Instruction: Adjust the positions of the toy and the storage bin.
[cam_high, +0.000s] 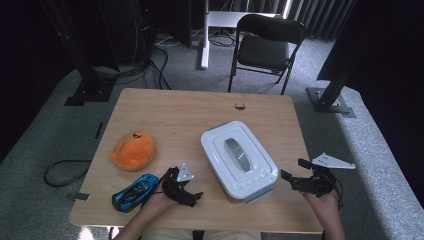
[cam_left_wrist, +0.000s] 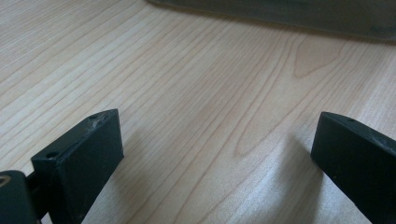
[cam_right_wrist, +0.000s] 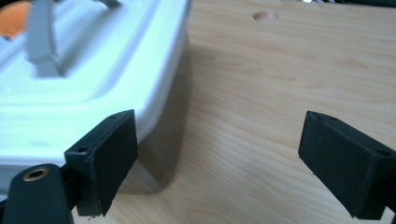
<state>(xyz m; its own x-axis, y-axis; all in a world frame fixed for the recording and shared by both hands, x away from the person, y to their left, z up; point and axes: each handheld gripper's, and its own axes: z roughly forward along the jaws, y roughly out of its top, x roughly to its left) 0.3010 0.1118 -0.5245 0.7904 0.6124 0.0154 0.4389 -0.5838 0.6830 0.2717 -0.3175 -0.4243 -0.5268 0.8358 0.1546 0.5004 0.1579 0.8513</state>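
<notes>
White lidded box (cam_high: 239, 159) sits right of centre on the counter (cam_high: 180, 112), grey handle (cam_high: 236, 154) on its lid, long axis running about 11 to 5 o'clock. Right tongs (cam_high: 292, 174) are open and hold nothing, just off the box's near right corner at its 4 o'clock, apart from it, tips pointing toward 10 o'clock. In the right gripper view the right tongs (cam_right_wrist: 217, 154) stand wide apart, box edge (cam_right_wrist: 93, 79) beside the left jaw, bare wood between the jaws. Left tongs (cam_high: 186, 192) are open too and hold nothing, low over the counter near the front edge, at the box's 8 o'clock; in the left gripper view the left tongs (cam_left_wrist: 217, 154) show bare wood between the jaws, with the box's dark edge (cam_left_wrist: 289, 14) farther off. Blue toy car (cam_high: 135, 192) lies just beside the left hand (cam_high: 159, 200), at its 9 o'clock. Orange plush (cam_high: 133, 150) sits at the car's 12 o'clock, well apart from the box.
</notes>
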